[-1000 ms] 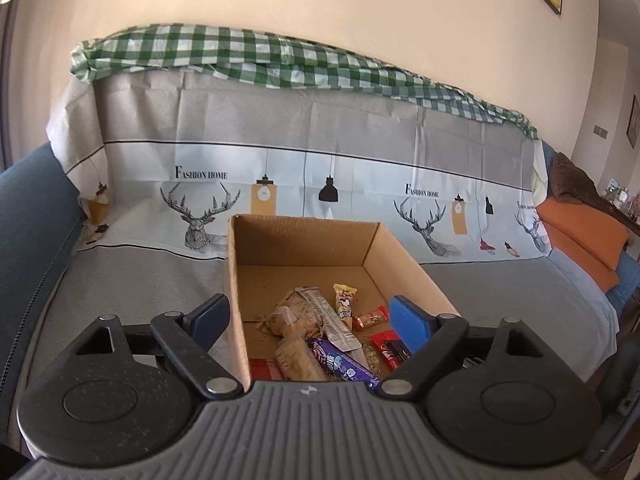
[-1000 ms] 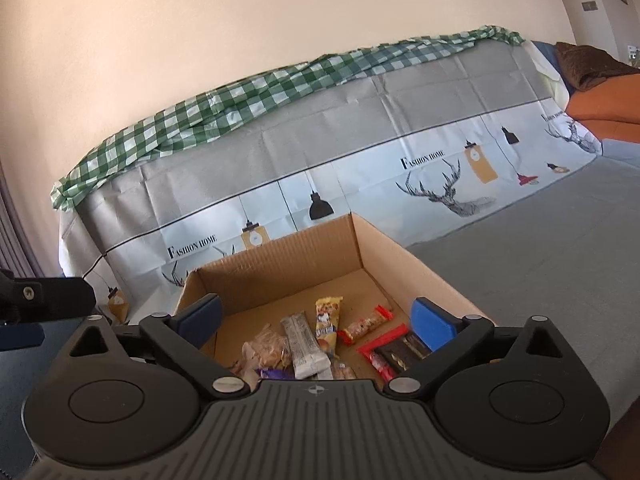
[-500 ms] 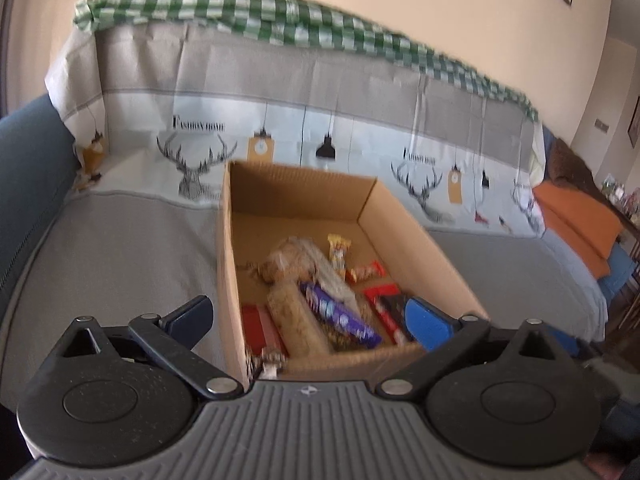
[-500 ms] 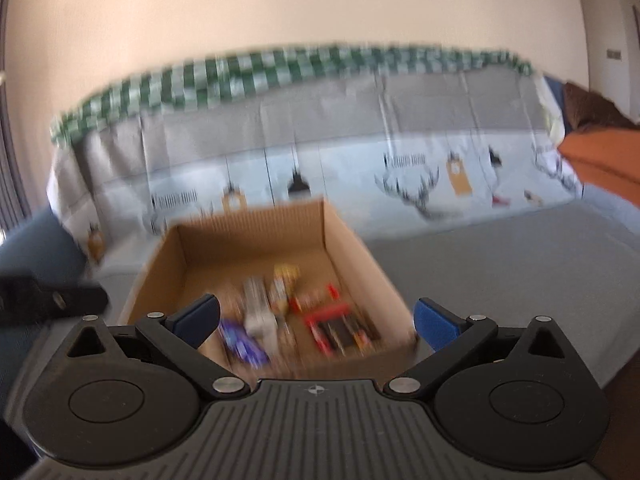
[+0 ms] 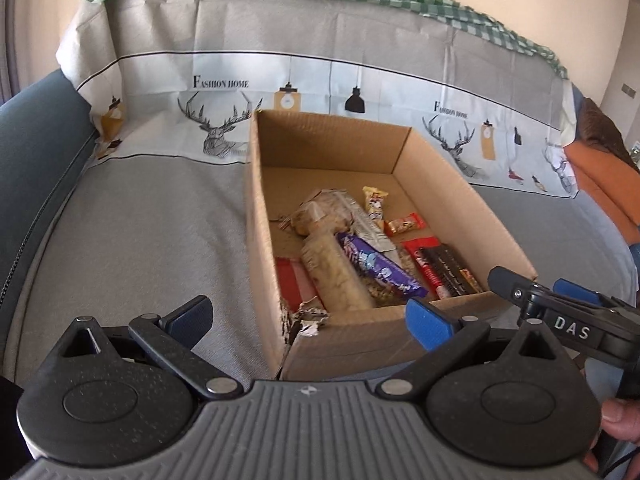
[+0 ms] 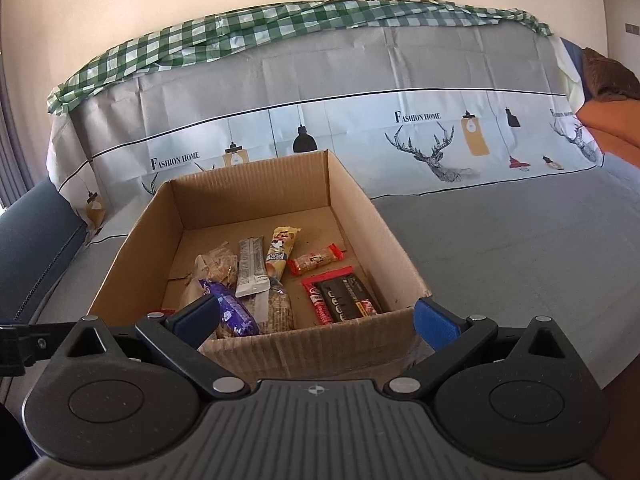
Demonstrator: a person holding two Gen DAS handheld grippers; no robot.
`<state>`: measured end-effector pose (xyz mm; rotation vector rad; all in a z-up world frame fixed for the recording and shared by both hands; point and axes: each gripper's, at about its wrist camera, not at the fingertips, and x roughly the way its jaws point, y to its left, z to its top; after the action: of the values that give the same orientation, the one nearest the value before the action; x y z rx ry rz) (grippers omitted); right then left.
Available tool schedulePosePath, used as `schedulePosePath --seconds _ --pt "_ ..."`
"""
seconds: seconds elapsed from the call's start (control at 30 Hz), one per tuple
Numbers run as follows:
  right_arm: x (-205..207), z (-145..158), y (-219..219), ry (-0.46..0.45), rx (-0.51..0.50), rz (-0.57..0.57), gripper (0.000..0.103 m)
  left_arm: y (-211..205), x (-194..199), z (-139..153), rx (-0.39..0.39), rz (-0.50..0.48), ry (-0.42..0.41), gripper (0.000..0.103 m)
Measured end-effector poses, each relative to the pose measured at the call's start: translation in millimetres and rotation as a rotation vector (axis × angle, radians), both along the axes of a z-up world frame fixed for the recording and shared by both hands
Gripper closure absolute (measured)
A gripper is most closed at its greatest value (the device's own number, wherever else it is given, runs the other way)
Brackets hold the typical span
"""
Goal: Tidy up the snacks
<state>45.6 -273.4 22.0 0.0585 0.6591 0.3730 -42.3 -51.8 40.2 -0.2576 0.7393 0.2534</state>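
Note:
An open cardboard box [image 5: 460, 200] [image 6: 360, 208] stands on the cloth-covered sofa seat. Loose snacks lie in it: a purple bar [image 5: 380, 268] [image 6: 232, 308], a clear biscuit bag [image 5: 336, 276], red and black bars [image 5: 444, 270] [image 6: 344, 292], a yellow packet [image 5: 375, 202] [image 6: 282, 254] and a small orange packet [image 5: 405, 224] [image 6: 316, 261]. My left gripper [image 5: 308, 316] hangs open over the box's near left corner, holding nothing. My right gripper [image 6: 316, 318] is open and empty above the near wall.
A grey deer-print cloth [image 5: 160, 220] covers the seat, with a green checked cloth [image 6: 280, 24] over the backrest. A dark blue armrest [image 5: 32, 160] rises at the left and orange cushions [image 5: 600, 184] lie at the right. A hand's fingers [image 5: 616, 420] hold the right gripper's handle.
Both grippers have tipped downward toward the box, so more of its inside shows. The left jaws have spread wider. The right gripper has come into the left wrist view at the right.

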Motion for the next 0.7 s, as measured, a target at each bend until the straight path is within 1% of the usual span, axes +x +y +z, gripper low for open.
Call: schedulePosePath --seconds 0.17,0.3,0.47,0.7 --pt "-1.6 0.7 -4.4 -0.009 0.016 0.002 0.001 -3.8 6.7 -0.5 0.004 0.002 0.012 0.000" --pt "-0.1 0.2 -8.8 0.003 0.033 -0.007 0.001 -8.9 9.9 0.5 0.015 -0.003 0.013 0.000" --pt "-0.6 0.2 -6.6 -0.006 0.012 0.005 0.001 -11.6 8.6 1.5 0.034 -0.002 0.009 0.001" --pt "0.4 0.1 -4.8 -0.002 0.002 0.010 0.001 -14.7 8.9 2.5 0.039 -0.014 0.011 0.001"
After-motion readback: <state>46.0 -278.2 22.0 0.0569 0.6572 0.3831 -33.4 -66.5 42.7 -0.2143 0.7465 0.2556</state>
